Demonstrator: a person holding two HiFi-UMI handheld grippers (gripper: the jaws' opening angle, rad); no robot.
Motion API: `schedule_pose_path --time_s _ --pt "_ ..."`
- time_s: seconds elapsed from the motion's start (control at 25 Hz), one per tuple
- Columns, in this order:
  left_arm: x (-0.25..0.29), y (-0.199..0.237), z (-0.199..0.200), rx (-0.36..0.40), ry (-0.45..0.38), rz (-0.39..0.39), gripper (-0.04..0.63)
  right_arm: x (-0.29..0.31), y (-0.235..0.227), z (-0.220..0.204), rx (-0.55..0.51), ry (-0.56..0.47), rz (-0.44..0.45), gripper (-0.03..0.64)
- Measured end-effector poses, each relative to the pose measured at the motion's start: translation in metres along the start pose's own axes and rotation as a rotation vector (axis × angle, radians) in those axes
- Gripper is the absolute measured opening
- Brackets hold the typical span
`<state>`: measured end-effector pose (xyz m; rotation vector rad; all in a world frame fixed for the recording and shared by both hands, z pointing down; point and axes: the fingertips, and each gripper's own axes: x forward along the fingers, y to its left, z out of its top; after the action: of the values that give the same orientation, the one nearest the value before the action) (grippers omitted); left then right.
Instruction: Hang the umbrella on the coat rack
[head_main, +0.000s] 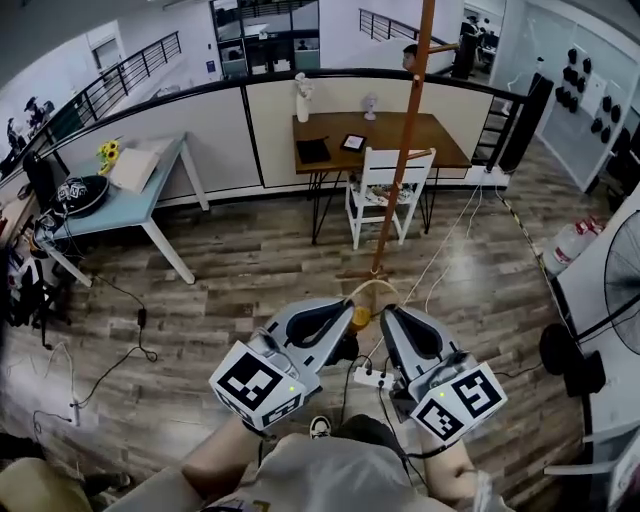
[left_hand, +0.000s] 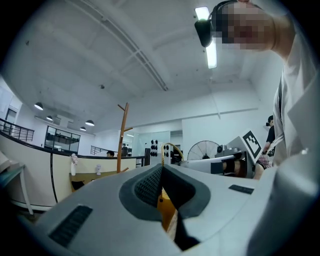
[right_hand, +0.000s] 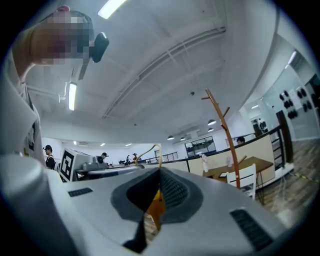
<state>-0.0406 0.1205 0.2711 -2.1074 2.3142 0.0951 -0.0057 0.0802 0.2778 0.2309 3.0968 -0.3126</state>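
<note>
Low in the head view, my left gripper (head_main: 343, 322) and right gripper (head_main: 390, 322) meet tip to tip, both shut on the orange handle end of the umbrella (head_main: 360, 318). Its thin yellow wrist loop (head_main: 368, 289) arches up above the jaws. The rest of the umbrella is hidden under the grippers and my body. Each gripper view shows the orange piece pinched between the dark pads: umbrella (left_hand: 165, 207), umbrella (right_hand: 156, 206). The wooden coat rack (head_main: 404, 140) stands straight ahead on the floor, and appears as the coat rack (left_hand: 122, 136) and the coat rack (right_hand: 224, 131) with short pegs near its top.
A white chair (head_main: 382, 190) and a brown desk (head_main: 378, 135) stand right behind the rack. A light blue table (head_main: 120, 195) is at the left. A power strip (head_main: 372, 378) and cables lie on the floor by my feet. A fan (head_main: 625, 285) stands at the right.
</note>
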Motion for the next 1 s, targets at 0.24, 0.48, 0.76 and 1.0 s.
schedule_pose_path --time_s 0.24,0.48,0.76,1.0 --pt "0.011 0.045 -0.001 -0.017 0.000 0.011 0.003 0.041 -0.013 -0.002 -0.010 0.041 0.000 0.009" --pt "0.035 0.084 -0.007 -0.027 -0.014 -0.021 0.003 0.076 -0.040 -0.002 -0.035 0.030 -0.013 0.009" --pt "0.092 0.130 -0.022 -0.030 0.005 -0.104 0.003 0.120 -0.099 -0.003 -0.034 0.013 -0.055 0.009" --pt "0.160 0.176 -0.027 -0.044 0.035 -0.162 0.003 0.161 -0.169 0.007 -0.011 0.014 -0.099 0.009"
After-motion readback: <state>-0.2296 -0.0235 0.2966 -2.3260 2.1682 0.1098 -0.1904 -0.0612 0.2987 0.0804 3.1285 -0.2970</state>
